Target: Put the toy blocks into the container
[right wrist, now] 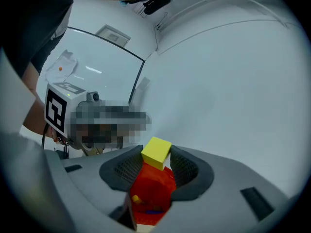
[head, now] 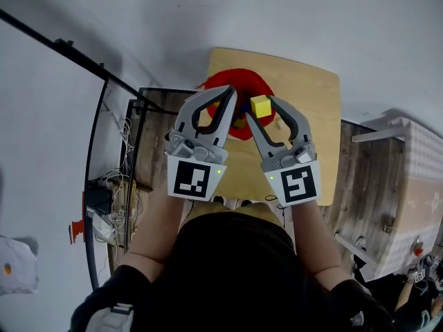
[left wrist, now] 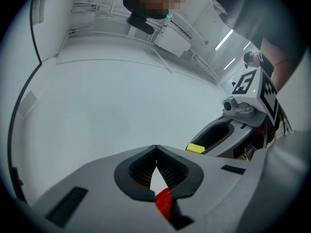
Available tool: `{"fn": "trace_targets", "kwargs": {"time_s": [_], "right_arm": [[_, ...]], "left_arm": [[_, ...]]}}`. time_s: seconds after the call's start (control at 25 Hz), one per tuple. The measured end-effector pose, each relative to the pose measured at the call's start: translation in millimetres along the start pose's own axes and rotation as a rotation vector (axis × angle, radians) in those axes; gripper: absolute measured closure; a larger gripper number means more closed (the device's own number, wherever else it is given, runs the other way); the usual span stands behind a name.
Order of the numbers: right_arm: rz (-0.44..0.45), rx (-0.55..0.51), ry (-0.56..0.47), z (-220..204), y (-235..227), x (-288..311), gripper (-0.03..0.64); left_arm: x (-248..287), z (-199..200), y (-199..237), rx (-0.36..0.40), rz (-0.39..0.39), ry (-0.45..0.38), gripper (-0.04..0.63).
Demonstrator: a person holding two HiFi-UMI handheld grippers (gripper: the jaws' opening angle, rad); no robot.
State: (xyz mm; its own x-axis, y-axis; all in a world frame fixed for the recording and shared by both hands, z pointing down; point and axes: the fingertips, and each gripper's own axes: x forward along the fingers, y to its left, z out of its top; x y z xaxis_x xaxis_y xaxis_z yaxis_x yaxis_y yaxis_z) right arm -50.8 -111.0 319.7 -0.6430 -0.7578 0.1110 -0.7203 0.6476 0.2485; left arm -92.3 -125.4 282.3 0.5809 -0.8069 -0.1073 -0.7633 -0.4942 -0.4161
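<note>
The right hand-held gripper (head: 261,111) clamps a yellow toy block (right wrist: 156,153) between its jaw tips, held in the air above the red container (head: 239,76). The left hand-held gripper (left wrist: 156,148) hovers just beside it, jaws pinched together with nothing between them. In the head view the container sits hard by the left edge of the wooden desk (head: 308,123), the right half of the top lies bare, and a black metal frame (head: 166,90) stands just off that left edge.
</note>
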Motion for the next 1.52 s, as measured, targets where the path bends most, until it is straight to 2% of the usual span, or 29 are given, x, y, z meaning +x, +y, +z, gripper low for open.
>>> {"fn": "trace_targets", "kwargs": {"time_s": [0.28, 0.4, 0.56, 0.64, 0.68, 0.96, 1.08, 1.12, 1.16, 1.2, 1.52], "right_arm": [[0.032, 0.063, 0.137, -44.8, 15.2, 28.9, 0.423], [0.03, 0.092, 0.165, -55.9, 16.6, 33.3, 0.423], [0.043, 0.161, 0.181, -65.9, 17.7, 36.8, 0.42], [0.058, 0.182, 0.192, -70.1, 19.7, 38.8, 0.363], [0.063, 0.189, 0.193, -70.8, 20.3, 39.5, 0.356], [0.052, 0.204, 0.183, -70.3, 18.0, 36.5, 0.354], [0.037, 0.17, 0.172, -67.7, 16.3, 33.8, 0.356], [0.019, 0.14, 0.165, -65.4, 14.6, 31.9, 0.365], [-0.005, 0.105, 0.158, -63.3, 12.5, 29.9, 0.51], [-0.026, 0.075, 0.151, -61.6, 10.7, 28.1, 0.586], [-0.067, 0.079, 0.089, -48.0, 3.3, 17.1, 0.586]], "left_arm": [[-8.2, -16.7, 8.7, -0.018, 0.022, 0.033, 0.584], [-9.6, -20.4, 7.9, -0.023, 0.017, 0.038, 0.584], [-10.6, -22.6, 7.8, -0.025, 0.014, 0.041, 0.584], [-11.0, -22.3, 7.5, -0.026, 0.011, 0.039, 0.584], [-11.1, -22.5, 7.4, -0.026, 0.01, 0.041, 0.584], [-11.7, -22.7, 4.6, -0.034, 0.005, 0.039, 0.584], [-11.4, -22.5, 2.7, -0.038, -0.001, 0.036, 0.584], [-11.5, -22.5, 2.0, -0.038, -0.004, 0.036, 0.584], [-11.8, -22.8, 1.4, -0.038, -0.006, 0.038, 0.584], [-12.1, -23.1, 1.0, -0.039, -0.007, 0.039, 0.584], [-9.8, -18.3, -5.6, -0.037, -0.028, 0.03, 0.584]]}}
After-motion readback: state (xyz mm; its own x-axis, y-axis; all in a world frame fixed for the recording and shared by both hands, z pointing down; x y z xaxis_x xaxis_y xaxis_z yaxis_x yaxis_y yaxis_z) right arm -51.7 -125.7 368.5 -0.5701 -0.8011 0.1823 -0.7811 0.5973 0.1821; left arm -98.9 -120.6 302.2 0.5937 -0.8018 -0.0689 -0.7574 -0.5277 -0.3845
